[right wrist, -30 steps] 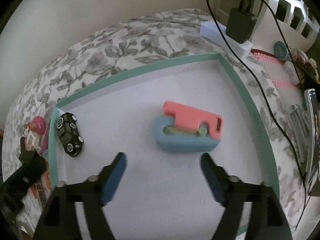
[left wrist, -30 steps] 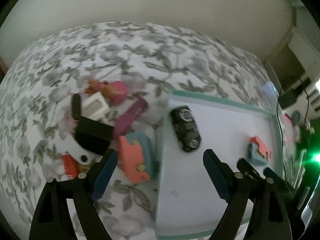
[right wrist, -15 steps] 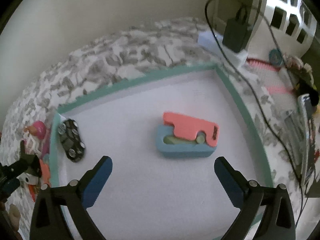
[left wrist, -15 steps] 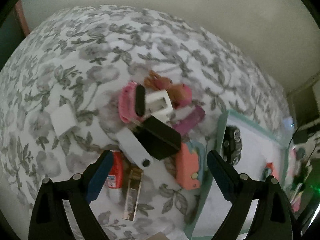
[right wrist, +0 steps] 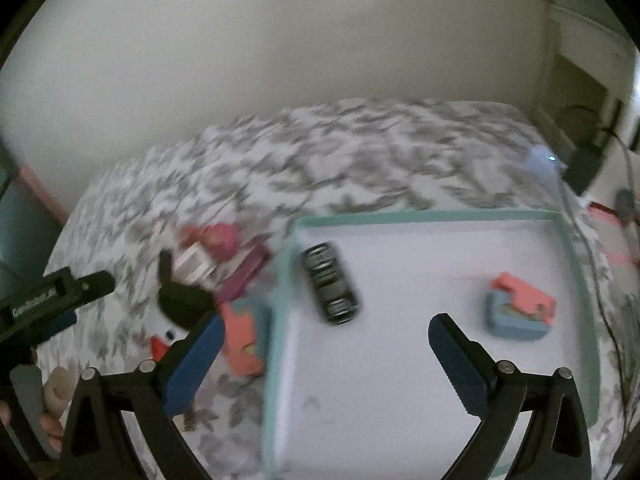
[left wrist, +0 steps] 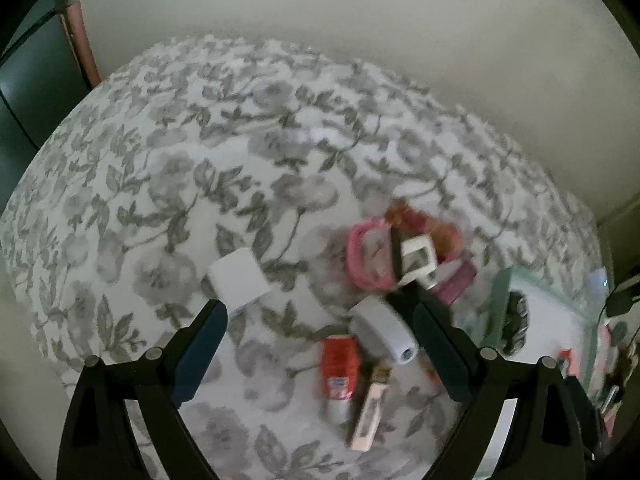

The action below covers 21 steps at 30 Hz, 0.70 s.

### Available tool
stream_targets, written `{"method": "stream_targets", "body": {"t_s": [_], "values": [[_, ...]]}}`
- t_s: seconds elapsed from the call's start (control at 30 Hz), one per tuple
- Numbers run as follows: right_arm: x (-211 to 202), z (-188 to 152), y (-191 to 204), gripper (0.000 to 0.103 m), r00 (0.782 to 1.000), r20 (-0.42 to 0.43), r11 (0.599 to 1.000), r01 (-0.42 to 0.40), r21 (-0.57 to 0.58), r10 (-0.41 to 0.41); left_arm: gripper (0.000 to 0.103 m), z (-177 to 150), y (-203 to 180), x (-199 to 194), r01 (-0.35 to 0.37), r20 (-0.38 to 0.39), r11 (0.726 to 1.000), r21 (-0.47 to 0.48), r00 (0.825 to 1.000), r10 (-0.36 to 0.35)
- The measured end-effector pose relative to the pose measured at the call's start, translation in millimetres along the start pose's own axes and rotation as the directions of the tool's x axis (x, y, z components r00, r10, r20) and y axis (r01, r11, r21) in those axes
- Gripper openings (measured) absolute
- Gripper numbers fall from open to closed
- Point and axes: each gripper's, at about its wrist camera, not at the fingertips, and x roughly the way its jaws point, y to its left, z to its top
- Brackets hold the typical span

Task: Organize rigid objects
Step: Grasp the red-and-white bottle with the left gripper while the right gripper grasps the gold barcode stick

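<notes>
My left view has swung off the teal-rimmed tray [left wrist: 495,312] onto the floral bedspread [left wrist: 168,184] and its clutter; my right view now shows both. The toy car [right wrist: 330,282] sits far-left in the tray. Both the left gripper [left wrist: 320,348] and right gripper [right wrist: 326,358] gape wide, empty.

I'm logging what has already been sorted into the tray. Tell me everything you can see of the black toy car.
The black toy car is small and dark, hard plastic by its look, with pale grey banded markings at both ends; blur hides finer detail. It lies flat on the white floor of the teal-rimmed tray, in the tray's near-left corner close to the left rim, angled diagonally. Contact with that rim cannot be told. Nothing else touches it, and no hand-held gripper is on it.
</notes>
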Motion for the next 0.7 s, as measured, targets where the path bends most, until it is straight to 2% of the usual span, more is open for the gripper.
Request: {"method": "stream_targets", "body": {"t_s": [0.1,0.3,0.43,0.53,0.7], "values": [[10,-8,20,0.103,0.999,-0.045,0.999,-0.027,-0.026,0.026,0.095,-7,8,13,-0.036,-0.070,0.999,0.002,0.997,0.036],[27,-28,69,0.103,0.992,-0.117,0.986,-0.056,-0.157,0.038,0.095,-17,31,41,-0.070,-0.189,0.997,-0.022,0.980,0.064],[42,-38,88,0.102,0.984,-0.172,0.980,-0.081,-0.181,0.050,0.095,-19,49,52,-0.092,-0.225,0.994,-0.066,0.972,0.075],[48,-44,100,0.097,0.980,-0.193,0.973,-0.087,-0.214,0.046,0.095,-20,61,56,-0.091,-0.239,0.990,-0.105,0.969,0.064],[58,-50,110,0.094,0.979,-0.204,0.961,-0.052,-0.273,-0.004,0.095,-21,74,60,-0.075,-0.251,0.988,-0.136,0.967,0.039]]}}
